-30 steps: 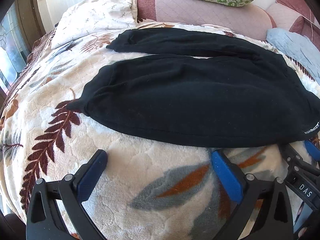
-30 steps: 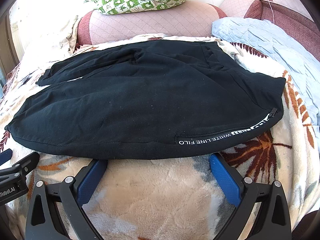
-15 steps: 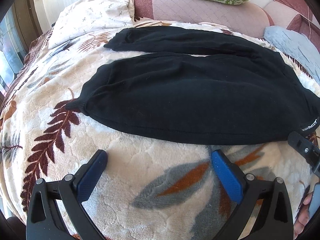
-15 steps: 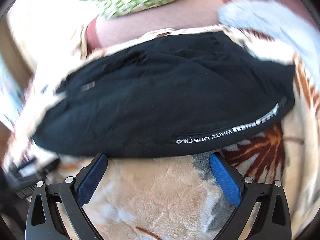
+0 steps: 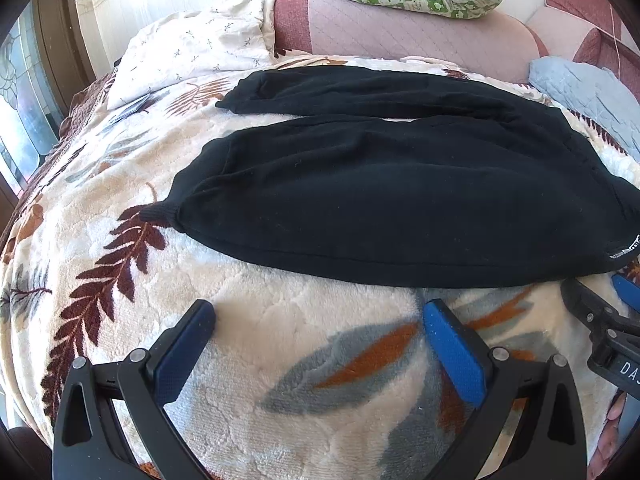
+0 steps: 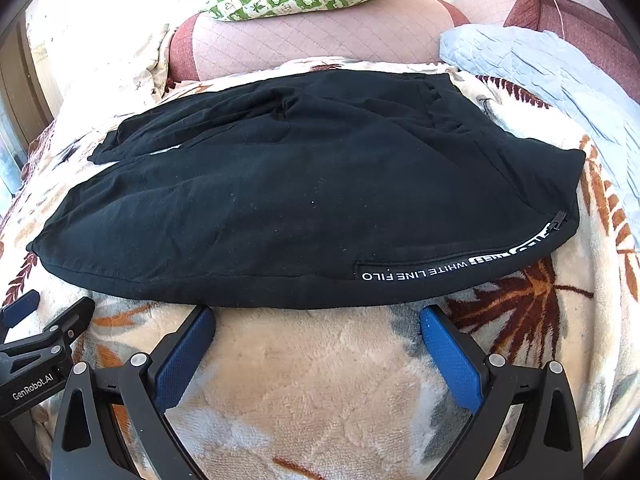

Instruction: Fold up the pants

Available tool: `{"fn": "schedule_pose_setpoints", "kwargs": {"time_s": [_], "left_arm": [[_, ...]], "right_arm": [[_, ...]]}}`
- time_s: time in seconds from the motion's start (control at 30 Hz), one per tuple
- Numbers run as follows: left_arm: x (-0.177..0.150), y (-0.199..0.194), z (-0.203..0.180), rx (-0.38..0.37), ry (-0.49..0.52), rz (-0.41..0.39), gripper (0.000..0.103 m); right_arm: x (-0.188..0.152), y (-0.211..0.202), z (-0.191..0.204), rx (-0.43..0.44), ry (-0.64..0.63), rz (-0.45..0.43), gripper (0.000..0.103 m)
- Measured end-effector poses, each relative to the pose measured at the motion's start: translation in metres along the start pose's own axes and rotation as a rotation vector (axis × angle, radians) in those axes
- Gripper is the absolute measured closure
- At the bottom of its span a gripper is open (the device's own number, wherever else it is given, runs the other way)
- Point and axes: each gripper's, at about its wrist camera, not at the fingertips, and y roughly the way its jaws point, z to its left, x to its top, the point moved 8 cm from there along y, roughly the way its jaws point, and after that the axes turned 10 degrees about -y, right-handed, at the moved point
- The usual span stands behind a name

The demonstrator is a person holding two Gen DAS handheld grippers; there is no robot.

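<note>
At twelve o'clock of both spread, empty grippers [image 5: 318, 336] [image 6: 316, 338], the soft, limp black pants [image 6: 280, 200] look best pinched along their near hem.

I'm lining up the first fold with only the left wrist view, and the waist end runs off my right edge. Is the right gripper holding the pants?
Observer: No. The right gripper is open, with nothing between its fingers. Their tips sit at the near edge of the pants.
Operator: What's at the waist corner?
Observer: A zipper pull, at the end of white lettering that reads WHITE LINE FILO along the near edge.
Operator: Anything lying on the waistband?
Observer: No. The blue quilt lies beside it, with a strip of blanket showing between them.
</note>
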Motion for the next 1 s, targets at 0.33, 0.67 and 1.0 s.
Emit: {"fn": "schedule_pose_setpoints", "kwargs": {"time_s": [0.33, 0.67, 1.0], "left_arm": [[0.001, -0.015, 0.016, -0.093, -0.064, 0.032, 0.014], [0.054, -0.004, 0.103, -0.263, -0.355, 0.131, 0.02], [0.077, 0.029, 0.077, -0.137, -0.18, 0.128, 0.081]], "right_arm": [[0.0, -0.001, 0.001, 0.0, 0.002, -0.015, 0.0], [0.0, -0.002, 0.006, -0.011, 0.002, -0.025, 0.0], [0.0, -0.002, 0.005, -0.013, 0.002, -0.024, 0.0]]}}
